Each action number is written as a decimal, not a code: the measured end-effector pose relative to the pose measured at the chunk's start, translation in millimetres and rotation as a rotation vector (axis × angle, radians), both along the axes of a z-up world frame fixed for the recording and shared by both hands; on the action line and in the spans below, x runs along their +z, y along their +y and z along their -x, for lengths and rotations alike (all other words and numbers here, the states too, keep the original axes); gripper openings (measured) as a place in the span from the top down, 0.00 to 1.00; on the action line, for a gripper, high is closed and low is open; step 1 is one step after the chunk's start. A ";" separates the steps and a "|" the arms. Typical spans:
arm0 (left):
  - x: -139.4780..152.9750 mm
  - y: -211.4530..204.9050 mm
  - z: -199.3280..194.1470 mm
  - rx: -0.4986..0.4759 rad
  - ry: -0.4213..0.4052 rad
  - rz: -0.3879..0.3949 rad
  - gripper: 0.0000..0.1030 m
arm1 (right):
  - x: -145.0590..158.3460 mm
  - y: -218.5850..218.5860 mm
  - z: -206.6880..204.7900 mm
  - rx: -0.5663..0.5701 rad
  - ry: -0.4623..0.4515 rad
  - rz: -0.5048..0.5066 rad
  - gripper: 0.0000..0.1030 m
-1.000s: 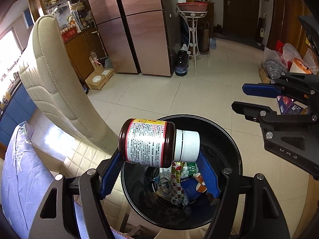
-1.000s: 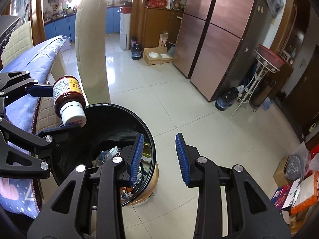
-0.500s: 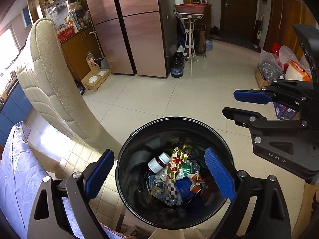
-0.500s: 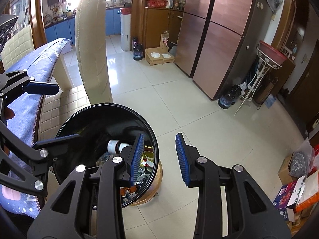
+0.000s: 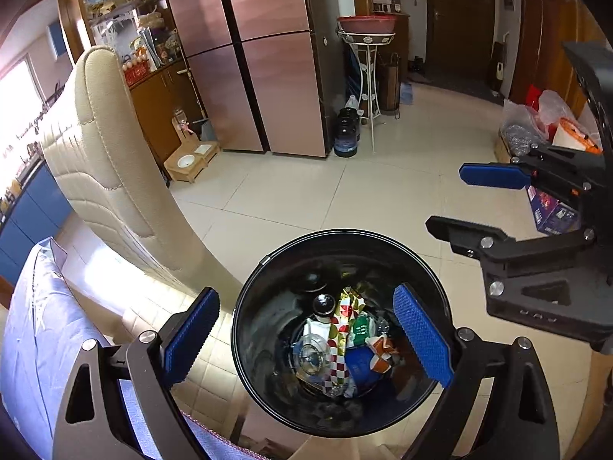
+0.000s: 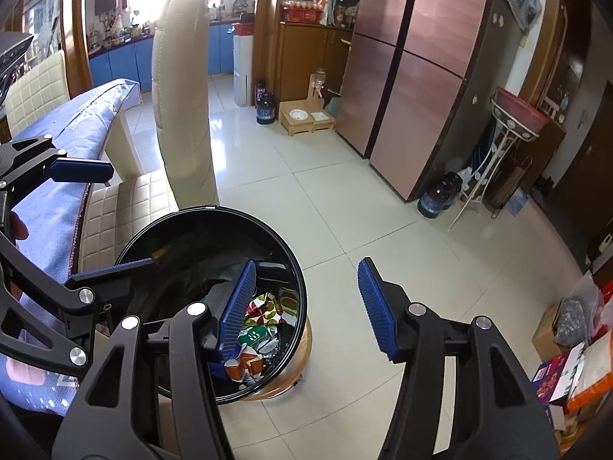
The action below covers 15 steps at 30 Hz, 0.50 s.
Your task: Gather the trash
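Cream padded chair back (image 5: 103,176) stands beside the round black plastic trash bin (image 5: 268,402), touching or just behind it. Bin sits on the tiled floor (image 5: 291,199), holding mixed trash: brown bottle with white cap (image 5: 322,308) cap-down against the inner wall, checkered foil wrapper (image 5: 339,349), green packet (image 5: 360,331). Left gripper (image 5: 306,341) hangs over the bin, jaws wide, nothing between them. Right gripper (image 6: 304,306) beside the rim, jaws have just been opening, half apart, empty.

bin (image 5: 245,345): black, round, upright | trash (image 5: 337,345): wrappers, bottle inside
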State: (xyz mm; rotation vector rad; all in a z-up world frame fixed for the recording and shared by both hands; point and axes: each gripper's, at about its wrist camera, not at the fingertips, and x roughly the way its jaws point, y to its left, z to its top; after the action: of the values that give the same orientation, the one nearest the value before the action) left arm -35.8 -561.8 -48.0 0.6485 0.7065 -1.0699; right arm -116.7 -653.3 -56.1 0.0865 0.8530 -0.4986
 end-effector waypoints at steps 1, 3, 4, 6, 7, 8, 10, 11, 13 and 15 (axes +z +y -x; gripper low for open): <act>0.9 0.7 -0.1 0.000 0.002 0.006 0.13 | 0.6 0.2 -0.3 0.001 0.000 0.001 0.44; 1.5 2.7 0.9 0.010 -0.014 0.008 0.13 | 1.6 -0.1 0.3 0.001 -0.002 0.002 0.44; 2.8 3.3 1.4 0.016 -0.034 0.009 0.13 | 2.2 -0.3 0.8 -0.001 -0.004 0.002 0.44; 4.6 5.5 4.4 0.019 -0.073 0.011 0.13 | 2.7 -0.8 0.6 -0.004 -0.009 -0.001 0.44; 5.0 5.5 4.4 0.013 -0.067 0.011 0.13 | 2.8 -1.0 0.9 -0.004 -0.009 -0.003 0.44; 4.4 5.5 3.7 0.008 -0.053 0.009 0.13 | 3.0 -1.1 1.3 -0.004 -0.010 -0.003 0.44; 4.7 6.6 2.0 0.004 -0.032 0.010 0.13 | 2.7 -1.0 1.3 -0.003 -0.009 -0.003 0.44; 5.4 6.7 1.9 0.005 -0.033 0.011 0.13 | 2.6 -0.7 1.2 -0.002 -0.009 -0.003 0.44; 6.3 7.3 3.3 -0.003 -0.038 0.013 0.13 | 2.6 0.0 0.7 0.000 -0.005 -0.001 0.44; 5.0 7.2 4.8 -0.016 -0.020 0.008 0.13 | 2.4 0.5 -0.1 0.000 -0.003 0.000 0.43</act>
State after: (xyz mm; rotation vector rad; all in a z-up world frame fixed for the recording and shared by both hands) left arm -40.6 -554.6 -43.0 0.6580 0.6799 -1.0793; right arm -116.6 -652.9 -53.7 0.0875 0.8499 -0.4983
